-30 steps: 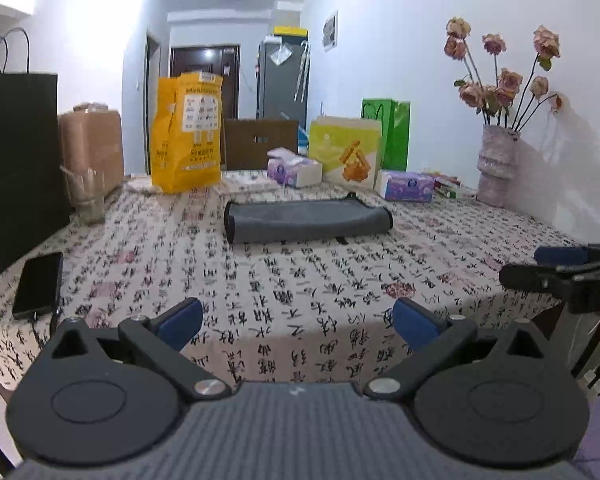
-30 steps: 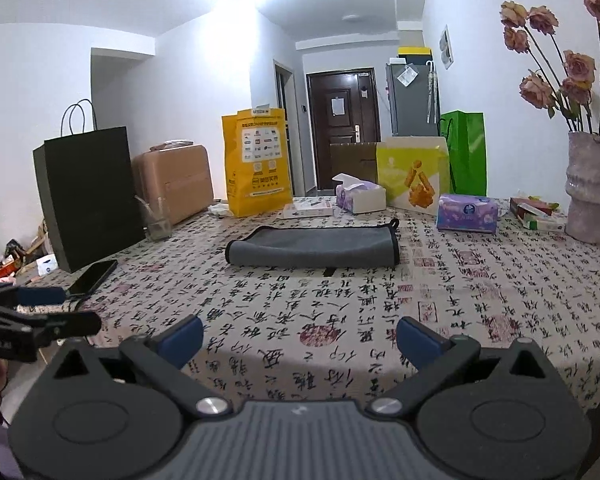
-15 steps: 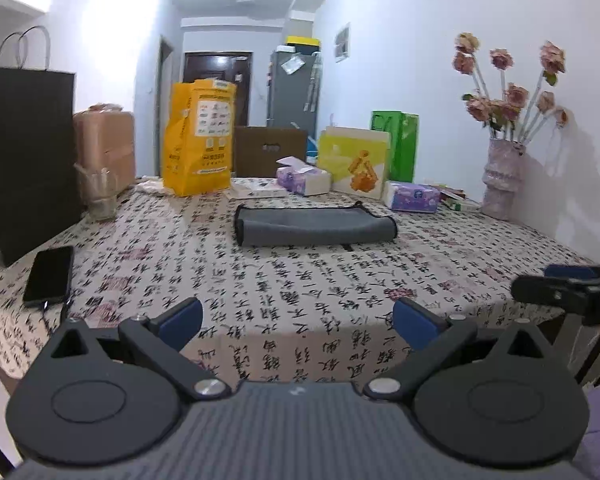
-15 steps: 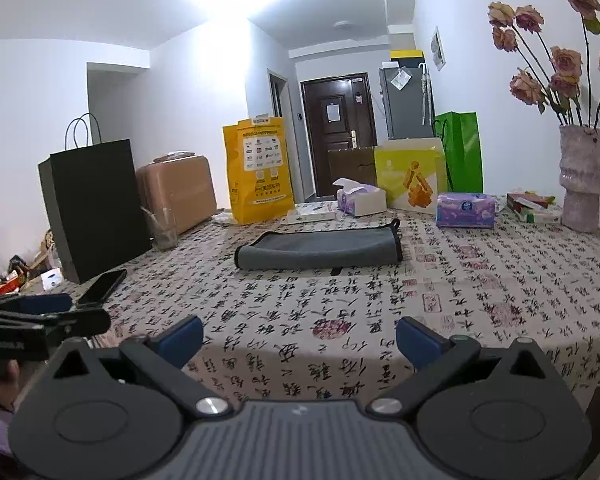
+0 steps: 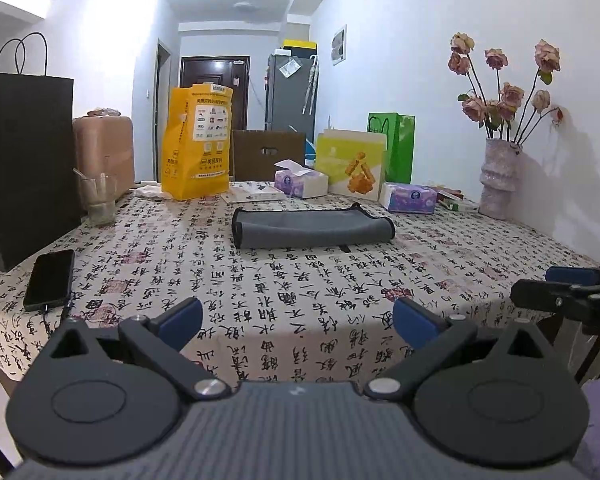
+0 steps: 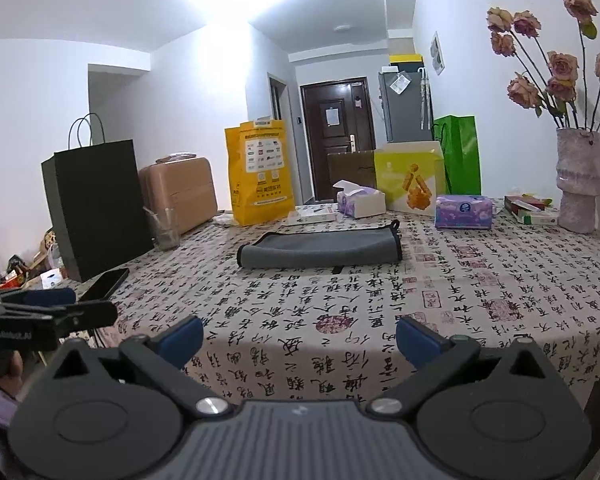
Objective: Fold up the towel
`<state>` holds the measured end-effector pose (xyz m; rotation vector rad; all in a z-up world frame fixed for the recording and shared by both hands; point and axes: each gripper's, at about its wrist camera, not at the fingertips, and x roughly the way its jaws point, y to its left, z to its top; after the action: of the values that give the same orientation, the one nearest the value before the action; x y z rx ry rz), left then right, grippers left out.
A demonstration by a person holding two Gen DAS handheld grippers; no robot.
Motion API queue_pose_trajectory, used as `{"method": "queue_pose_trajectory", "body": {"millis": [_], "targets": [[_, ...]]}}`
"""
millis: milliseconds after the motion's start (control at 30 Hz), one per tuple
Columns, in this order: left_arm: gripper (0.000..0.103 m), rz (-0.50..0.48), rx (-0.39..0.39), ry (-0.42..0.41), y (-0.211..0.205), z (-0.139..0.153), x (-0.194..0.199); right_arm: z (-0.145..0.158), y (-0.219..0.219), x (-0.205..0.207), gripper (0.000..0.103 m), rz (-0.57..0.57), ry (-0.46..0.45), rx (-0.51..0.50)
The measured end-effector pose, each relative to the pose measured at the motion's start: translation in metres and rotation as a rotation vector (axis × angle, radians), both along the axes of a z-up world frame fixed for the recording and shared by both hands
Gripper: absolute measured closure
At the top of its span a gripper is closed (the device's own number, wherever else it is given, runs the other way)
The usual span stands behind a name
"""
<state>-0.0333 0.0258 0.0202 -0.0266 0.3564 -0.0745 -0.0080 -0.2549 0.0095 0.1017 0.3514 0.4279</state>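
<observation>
Left wrist view: towel lies folded mid tabletop, well apart from us. Left tongs & right tongs both spread wide, empty. Task prob done; else next we reach fwd.

home dining room | tablecloth-covered table | fridge | entry door

One towel — two tissue packs.
</observation>
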Motion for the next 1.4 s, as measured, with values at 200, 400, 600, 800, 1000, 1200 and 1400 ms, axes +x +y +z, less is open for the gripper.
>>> {"method": "queue_pose_trajectory", "body": {"millis": [200,400,600,800,1000,1200,1400], "targets": [[0.0,0.0,0.0,-0.001,-0.0003,-0.0001,-0.0001,0.0001,-0.0003,-0.0012,0.0,-0.006,-0.005,0.002],[0.0,0.0,0.001,-0.001,-0.0006,-0.0001,-0.0002,0.0,-0.0027,-0.0004,0.0,-0.017,0.0,0.012],[0.0,-0.001,0.002,-0.001,-0.0011,0.0,-0.0002,-0.0004,-0.0013,-0.002,0.0,-0.014,-0.003,0.007],[0.0,-0.001,0.002,-0.001,-0.0011,-0.0001,-0.0001,-0.0002,-0.0012,-0.0022,0.0,-0.013,-0.001,0.009],[0.0,-0.001,0.002,-0.001,-0.0013,-0.0002,-0.0001,-0.0001,-0.001,-0.0024,0.0,-0.014,-0.002,0.009],[0.0,0.0,0.002,-0.001,-0.0015,-0.0001,-0.0002,-0.0004,0.0,-0.0019,0.0,-0.012,0.0,0.008],[0.0,-0.001,0.003,-0.001,-0.0018,-0.0002,-0.0001,-0.0005,0.0004,-0.0019,0.0,-0.011,0.001,0.006]]}}
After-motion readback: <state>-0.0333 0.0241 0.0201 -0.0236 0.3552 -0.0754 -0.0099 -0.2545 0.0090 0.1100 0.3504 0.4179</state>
